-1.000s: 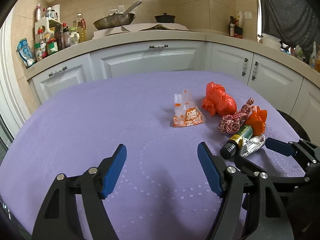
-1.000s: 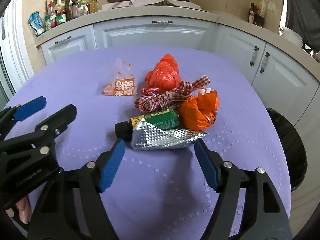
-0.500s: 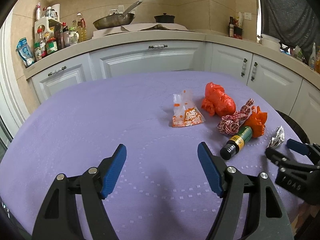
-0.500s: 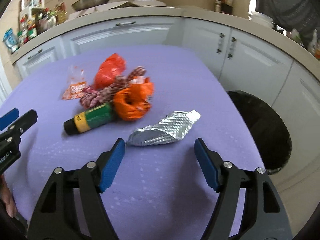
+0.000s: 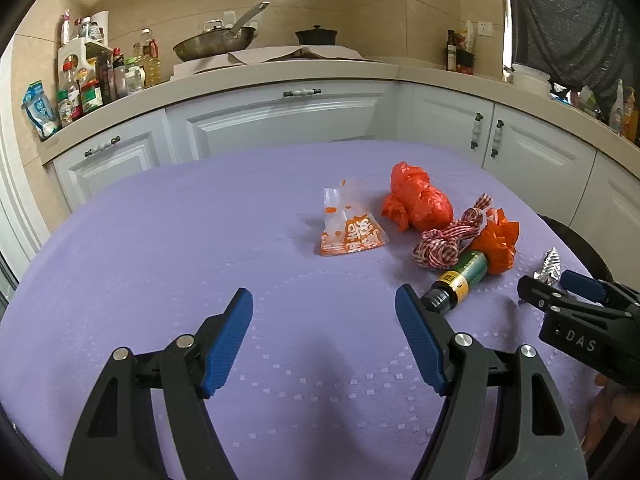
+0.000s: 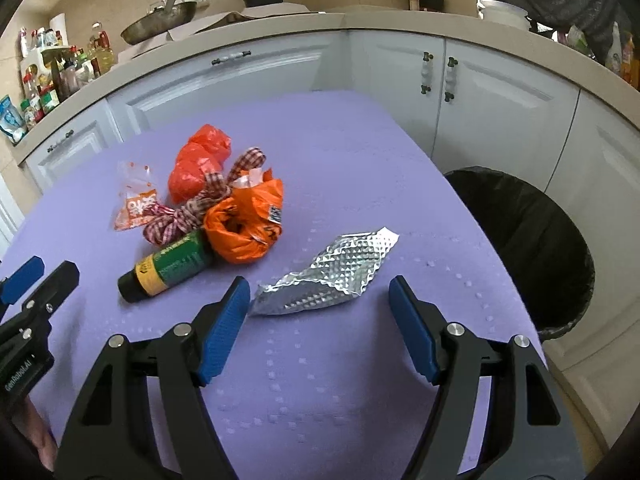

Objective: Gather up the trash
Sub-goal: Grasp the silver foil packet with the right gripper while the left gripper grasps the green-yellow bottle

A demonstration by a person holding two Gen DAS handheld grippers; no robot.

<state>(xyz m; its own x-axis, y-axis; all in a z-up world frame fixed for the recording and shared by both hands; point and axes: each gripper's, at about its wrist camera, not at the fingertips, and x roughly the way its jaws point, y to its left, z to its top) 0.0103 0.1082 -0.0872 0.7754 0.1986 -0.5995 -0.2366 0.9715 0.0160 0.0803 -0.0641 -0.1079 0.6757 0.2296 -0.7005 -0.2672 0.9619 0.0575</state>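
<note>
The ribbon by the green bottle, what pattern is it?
The ribbon is red-and-white checked, like gingham. It shows best in the right wrist view.

The left wrist camera sat low over the purple table (image 5: pixel 168 240), looking forward between its own blue fingers (image 5: pixel 226 342) toward the white cabinets (image 5: pixel 280 116) across the top of the frame. The trash pile lay at right of centre, not close. The right wrist camera looked from nearer and more to the right — the foil wrapper (image 6: pixel 328 276) lay just ahead at centre, the black bin (image 6: pixel 532 240) at right edge. Both views shared the green bottle (image 5: pixel 460 280) — and each showed the other gripper at its edge.
</note>
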